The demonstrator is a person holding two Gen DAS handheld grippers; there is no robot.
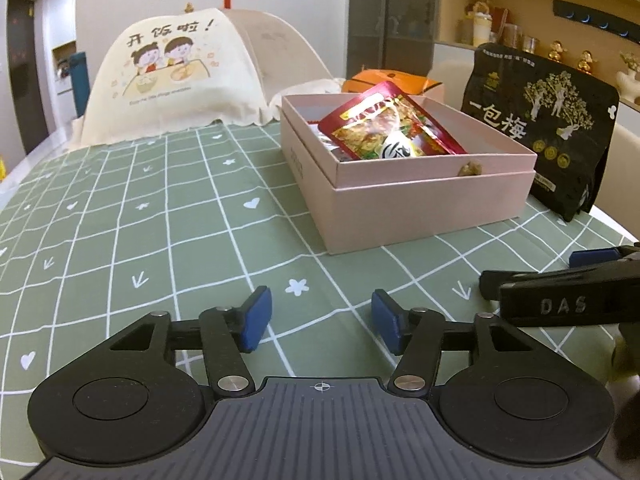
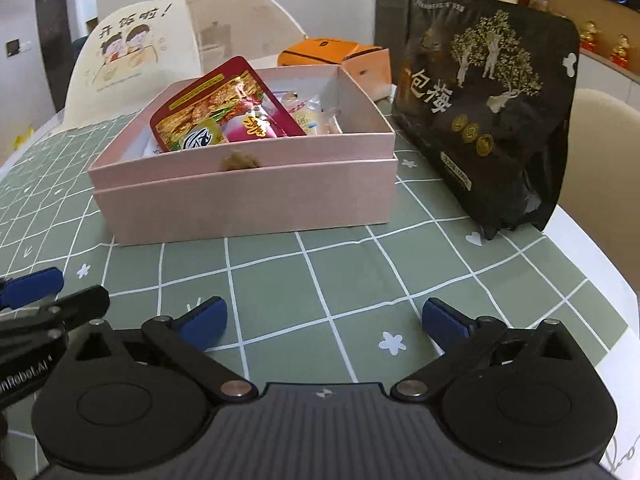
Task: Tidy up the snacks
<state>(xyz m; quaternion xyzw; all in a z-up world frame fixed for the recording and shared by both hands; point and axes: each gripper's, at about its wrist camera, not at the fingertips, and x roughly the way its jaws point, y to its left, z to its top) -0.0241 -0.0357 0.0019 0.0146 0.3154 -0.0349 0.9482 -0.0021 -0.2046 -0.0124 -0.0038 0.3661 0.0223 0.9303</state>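
The left gripper [image 1: 320, 324] hangs low over the cloth [image 1: 160, 208], fingers parted and empty. Right of it sits the pink box [image 2: 244, 204], snack packets [image 2: 224, 116] already piled inside, likely to keep them together. The right gripper [image 2: 324, 322] gapes wide, holding nothing. Farthest right the black bag [image 2: 492, 120] stands upright outside the box, probably next.

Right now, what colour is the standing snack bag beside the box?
Black with gold tree artwork; clearest in the right wrist view.
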